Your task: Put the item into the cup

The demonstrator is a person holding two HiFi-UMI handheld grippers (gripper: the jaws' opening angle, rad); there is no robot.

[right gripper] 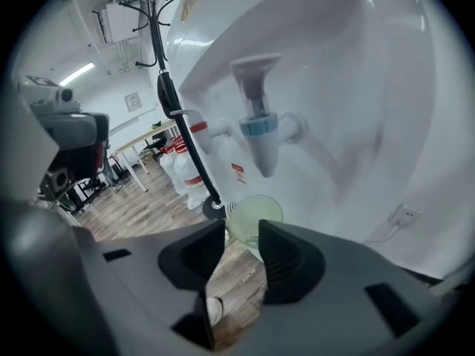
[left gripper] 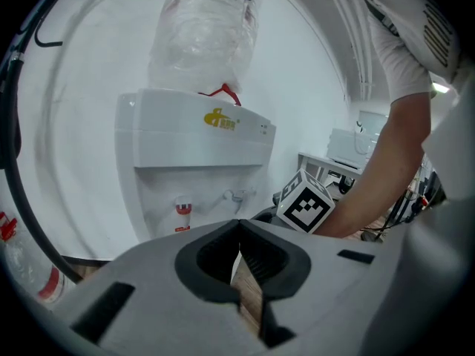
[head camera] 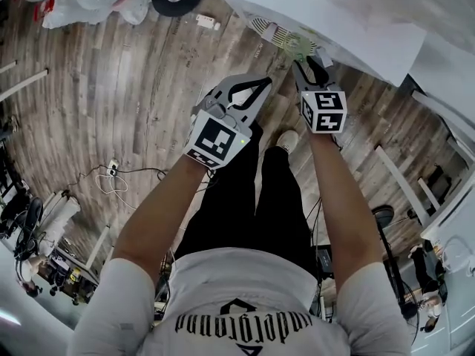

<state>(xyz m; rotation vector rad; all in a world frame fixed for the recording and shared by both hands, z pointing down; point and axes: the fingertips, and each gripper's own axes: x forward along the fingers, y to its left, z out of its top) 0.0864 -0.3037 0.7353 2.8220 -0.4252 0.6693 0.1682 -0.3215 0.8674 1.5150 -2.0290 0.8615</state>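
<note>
The lower part of the cup [right gripper: 256, 215] is cut off by the jaws of the right gripper [right gripper: 241, 232], and its contents cannot be made out through the translucent green wall; in the head view only a small green patch of it is seen at the gripper's tips. The cup is located at the front of the white water dispenser [right gripper: 356, 87], directly below the blue tap [right gripper: 260, 128]. The jaws of the right gripper are held wide apart, with the cup seen in the gap just beyond the tips (contact between pads and cup cannot be confirmed). The jaws of the left gripper [left gripper: 239, 225] are closed tip to tip with nothing between them; it is held over the wooden floor [head camera: 111, 87], beside the right gripper and clear of the dispenser.
</note>
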